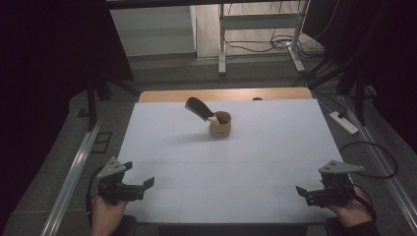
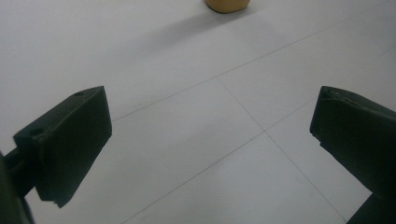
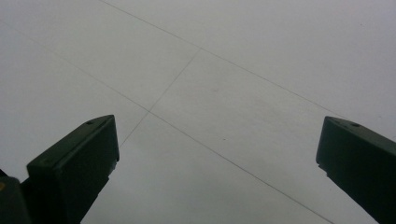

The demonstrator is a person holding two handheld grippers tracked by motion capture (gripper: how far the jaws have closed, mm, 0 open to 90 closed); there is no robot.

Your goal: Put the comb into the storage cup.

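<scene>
Left gripper (image 1: pixel 129 185): black housing, grey three-cornered plate on top, black cable trailing.
Right gripper (image 1: pixel 322 192): black body, matching grey plate, black cable looping behind.
Jaws: flat black blocks, small round holes near their tips.

**Surroundings: table and floor beyond**

A white table (image 1: pixel 162 147) is showing thin seam lines; a wooden edge (image 1: pixel 167 95) is running along its far side. A metal frame (image 1: pixel 222 44), loose cables (image 1: pixel 268 45) and a power strip (image 1: pixel 343 122) are lying on the floor.
</scene>
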